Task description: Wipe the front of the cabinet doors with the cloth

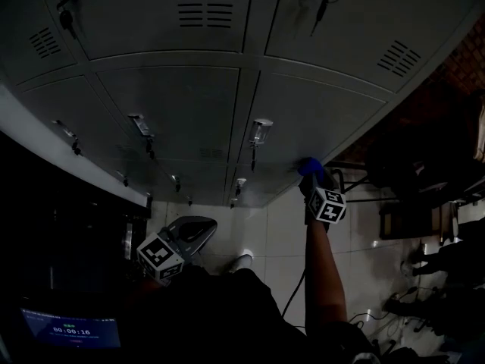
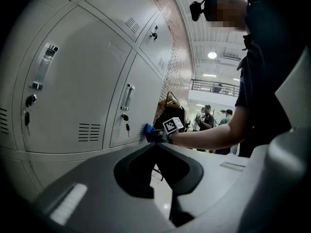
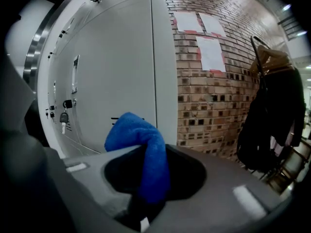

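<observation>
The grey cabinet doors point(image 1: 174, 105) fill the head view — at least six, in rows of three. Of the two tools, the left tool point(image 2: 163, 188) hangs low, jaws together on nothing. The right tool point(image 3: 148, 188) is clamped on the one blue cloth point(image 3: 138, 140), which seems to touch a door near the brick wall point(image 3: 214, 96). The cloth looks soft, light and floppy — best pinched at a bunched fold.

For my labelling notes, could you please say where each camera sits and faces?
Head view: on the head, looking steeply down the cabinet doors; left gripper, right gripper and right arm show.
Left gripper view: on the left gripper, facing the doors; right arm shows.
Right gripper view: on the right gripper, facing doors and brick wall.
All share the blue cloth.
</observation>
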